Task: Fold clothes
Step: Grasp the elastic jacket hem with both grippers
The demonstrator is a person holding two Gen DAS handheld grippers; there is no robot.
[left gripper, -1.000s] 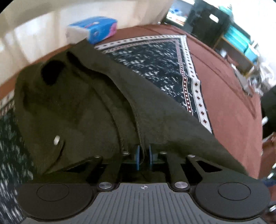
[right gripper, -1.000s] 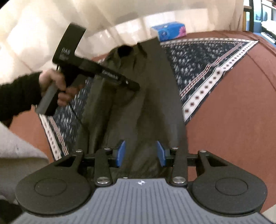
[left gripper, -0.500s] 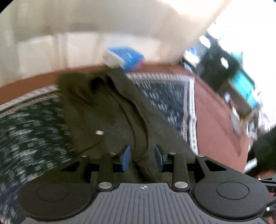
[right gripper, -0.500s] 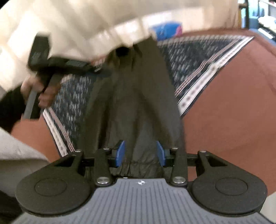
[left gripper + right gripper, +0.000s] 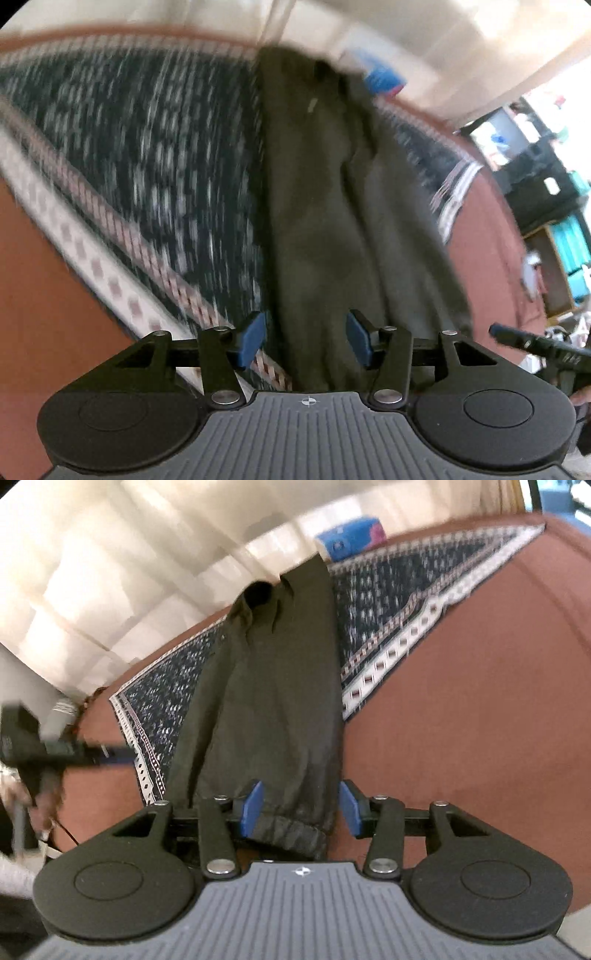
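Though the left wrist view is smeared with motion blur, the left gripper (image 5: 306,339) shows clearly enough: its blue pads (image 5: 252,338) stand well apart, the jaws having just been opening, and nothing is pinched between them. Beyond the pads a dark olive garment (image 5: 332,206) lies as a long strip running away from the camera over a patterned rug (image 5: 140,147) with a white and red border. The near end of the garment sits in the gap between the pads, but neither pad seems to press on it. A blue tissue pack (image 5: 382,79) lies past the far end of the garment, near a pale curtain (image 5: 424,44). Reddish-brown floor (image 5: 48,277) flanks the rug on both sides.

From the right wrist view, the right gripper (image 5: 301,808) is also released, its jaws having just been opening. The gathered cuff (image 5: 291,832) of the garment (image 5: 266,686) lies between the pads; the left pad looks close to the cloth and the right pad (image 5: 349,806) stands clear of it. The garment stretches away along the rug (image 5: 388,587) toward the tissue pack (image 5: 351,541). At the left edge the other gripper (image 5: 55,753) shows as a dark blurred bar over the floor (image 5: 480,701), held in a hand (image 5: 37,797).
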